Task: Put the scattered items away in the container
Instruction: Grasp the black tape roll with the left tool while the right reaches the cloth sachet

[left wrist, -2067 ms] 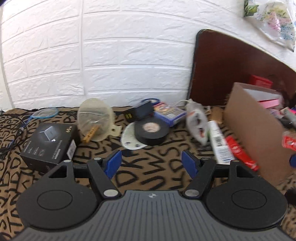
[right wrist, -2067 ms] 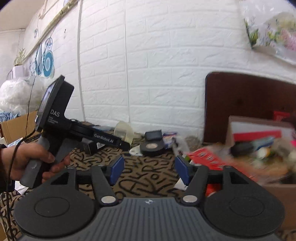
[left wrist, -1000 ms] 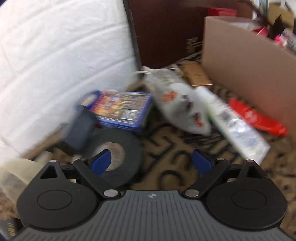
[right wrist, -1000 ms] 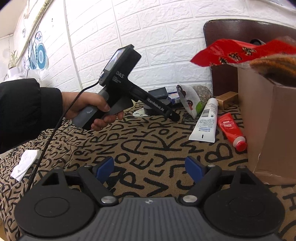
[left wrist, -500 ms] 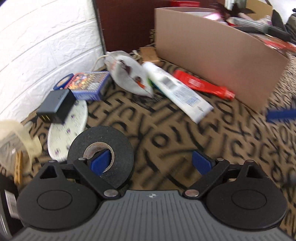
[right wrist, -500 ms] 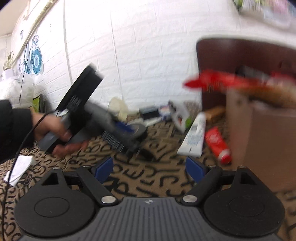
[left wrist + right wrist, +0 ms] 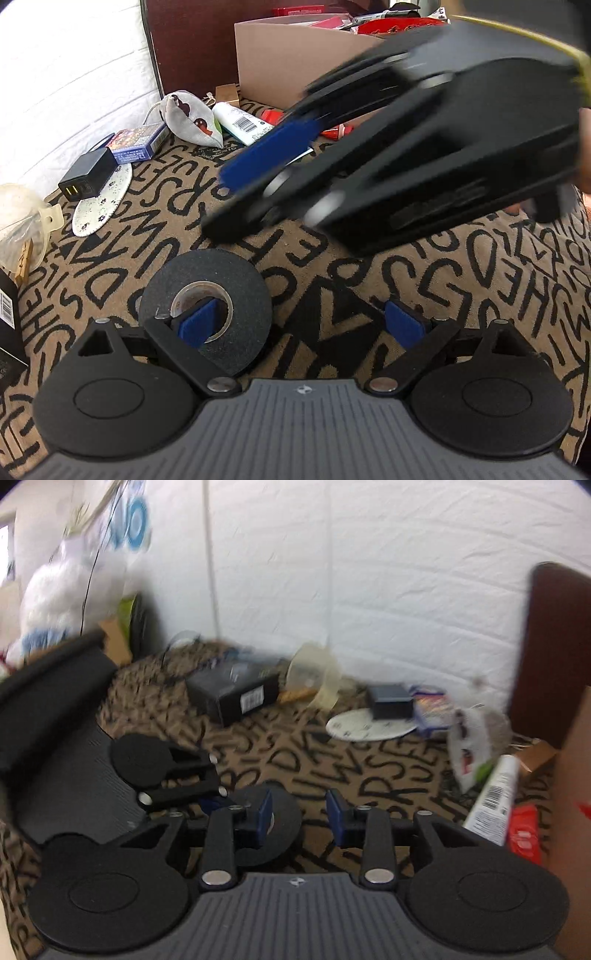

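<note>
Left hand-held gripper (image 7: pixel 301 325) stands open, one pad inside the core of the black tape roll (image 7: pixel 236 291), not yet clamped. Right hand-held gripper (image 7: pixel 299 819) has just been closing, nothing between its pads. Cardboard box (image 7: pixel 295 55) already holds several items; the tape roll, white tube (image 7: pixel 242 123), pouch (image 7: pixel 190 116) and charger (image 7: pixel 86 173) remain on the patterned cloth.
</note>
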The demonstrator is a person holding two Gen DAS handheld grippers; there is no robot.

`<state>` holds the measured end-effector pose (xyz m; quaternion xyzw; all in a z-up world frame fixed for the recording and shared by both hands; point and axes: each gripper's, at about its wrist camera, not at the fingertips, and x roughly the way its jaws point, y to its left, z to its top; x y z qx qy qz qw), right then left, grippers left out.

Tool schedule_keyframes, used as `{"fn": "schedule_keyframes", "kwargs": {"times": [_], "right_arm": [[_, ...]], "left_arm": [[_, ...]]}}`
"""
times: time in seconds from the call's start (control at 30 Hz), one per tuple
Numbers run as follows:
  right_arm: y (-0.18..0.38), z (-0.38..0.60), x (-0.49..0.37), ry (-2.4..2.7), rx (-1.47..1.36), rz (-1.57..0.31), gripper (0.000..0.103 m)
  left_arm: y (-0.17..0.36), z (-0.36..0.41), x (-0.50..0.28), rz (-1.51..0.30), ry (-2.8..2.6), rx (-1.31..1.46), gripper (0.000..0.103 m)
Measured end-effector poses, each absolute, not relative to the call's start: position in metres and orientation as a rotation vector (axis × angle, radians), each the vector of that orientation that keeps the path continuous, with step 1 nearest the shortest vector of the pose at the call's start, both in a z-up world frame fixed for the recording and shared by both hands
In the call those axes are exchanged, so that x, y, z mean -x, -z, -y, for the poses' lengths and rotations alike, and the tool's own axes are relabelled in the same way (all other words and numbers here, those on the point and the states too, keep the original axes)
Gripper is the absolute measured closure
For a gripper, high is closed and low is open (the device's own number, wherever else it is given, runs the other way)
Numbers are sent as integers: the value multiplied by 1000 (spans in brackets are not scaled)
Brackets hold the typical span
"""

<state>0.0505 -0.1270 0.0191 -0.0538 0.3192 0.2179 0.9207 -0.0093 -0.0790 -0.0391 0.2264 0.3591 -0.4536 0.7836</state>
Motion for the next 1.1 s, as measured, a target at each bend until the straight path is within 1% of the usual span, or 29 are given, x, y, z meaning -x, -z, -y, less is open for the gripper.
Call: {"fn": "schedule_keyframes", "kwargs": {"times": [0.27,0.37,0.43,0.47,0.5,0.57,0.63,0.7,0.77,0.93,1.1], "right_arm": [[-12,108,-79,-539,283,-845,70],[-12,107,-93,-551,287,-896,69],[-14,109,-104,-546,278,-938,58],[-14,111,-110,-538,273,-958,48],[-13,113,-115,-536,265,-977,41],[-14,116,-119,-558,282,-997,38],[-17,111,-116,-579,353,-975,38],[-17,109,-114,-573,365,-958,38],[-20,114,-114,-556,329,-932,38],[-24,147,-126,-270,201,-751,35],[-14,179,-140,-83,79,-678,35]], "left_arm": [[43,82,8,-755,989,-475,5],[46,84,6,-745,988,-472,3],[45,84,9,-746,993,-470,0],[46,85,10,-744,994,-472,0],[46,87,11,-738,994,-478,0],[48,88,15,-718,987,-485,0],[48,89,17,-702,984,-470,0],[49,89,16,-690,974,-444,0],[49,92,16,-679,964,-435,0],[45,88,25,-676,945,-448,0],[49,91,24,-670,928,-429,0]]}}
